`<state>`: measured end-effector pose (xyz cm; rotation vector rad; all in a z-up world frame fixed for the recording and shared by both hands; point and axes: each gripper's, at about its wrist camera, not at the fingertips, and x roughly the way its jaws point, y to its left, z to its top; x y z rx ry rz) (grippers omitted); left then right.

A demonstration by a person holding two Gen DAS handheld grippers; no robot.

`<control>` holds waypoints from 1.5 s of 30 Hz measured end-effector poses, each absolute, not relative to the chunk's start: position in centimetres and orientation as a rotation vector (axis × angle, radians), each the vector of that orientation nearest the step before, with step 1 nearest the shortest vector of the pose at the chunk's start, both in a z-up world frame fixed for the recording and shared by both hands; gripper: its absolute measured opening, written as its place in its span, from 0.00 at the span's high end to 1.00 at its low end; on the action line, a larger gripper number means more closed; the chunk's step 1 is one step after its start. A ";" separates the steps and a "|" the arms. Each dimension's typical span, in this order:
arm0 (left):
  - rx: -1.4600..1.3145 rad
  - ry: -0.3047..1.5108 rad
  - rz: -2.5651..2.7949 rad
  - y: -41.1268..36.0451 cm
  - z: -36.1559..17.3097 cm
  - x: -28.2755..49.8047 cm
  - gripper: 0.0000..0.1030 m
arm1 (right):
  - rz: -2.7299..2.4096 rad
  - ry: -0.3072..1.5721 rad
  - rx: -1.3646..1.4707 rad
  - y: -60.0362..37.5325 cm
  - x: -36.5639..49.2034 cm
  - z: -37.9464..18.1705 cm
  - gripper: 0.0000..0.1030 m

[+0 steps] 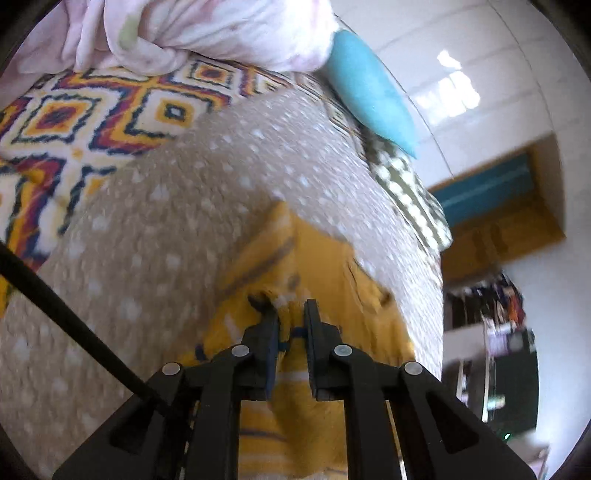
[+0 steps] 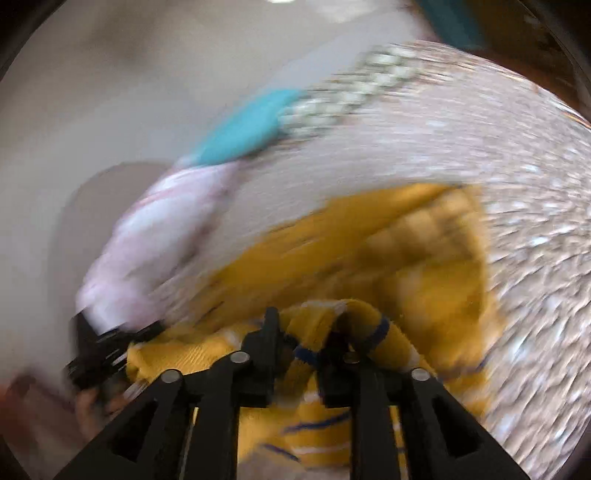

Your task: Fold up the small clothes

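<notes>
A yellow knit garment [image 1: 317, 258] with blue and white stripes lies partly folded on the beige dotted bedspread [image 1: 166, 221]. My left gripper [image 1: 290, 308] is shut on its near striped edge, and cloth fills the narrow gap between the pads. In the blurred right wrist view the same yellow garment [image 2: 424, 266] is bunched up. My right gripper [image 2: 306, 325] is shut on a blue-trimmed fold, which drapes over its right finger and hides that tip. At the lower left of that view a hand [image 2: 88, 406] holds the other black gripper body.
A pink and white cloth bundle [image 1: 203, 29] and a teal pillow [image 1: 369, 92] lie at the far side. A bright diamond-patterned sheet [image 1: 74, 110] is at the left. A green checked cloth [image 1: 406, 184] runs along the bed's right edge, with white floor [image 1: 461, 55] and cluttered shelves [image 1: 491, 332] beyond.
</notes>
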<state>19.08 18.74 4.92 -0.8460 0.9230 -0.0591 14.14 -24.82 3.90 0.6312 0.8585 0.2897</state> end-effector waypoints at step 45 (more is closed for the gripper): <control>-0.655 0.895 -0.158 21.5 3.2 9.6 0.22 | 0.245 0.848 0.516 -32.7 5.7 2.1 0.34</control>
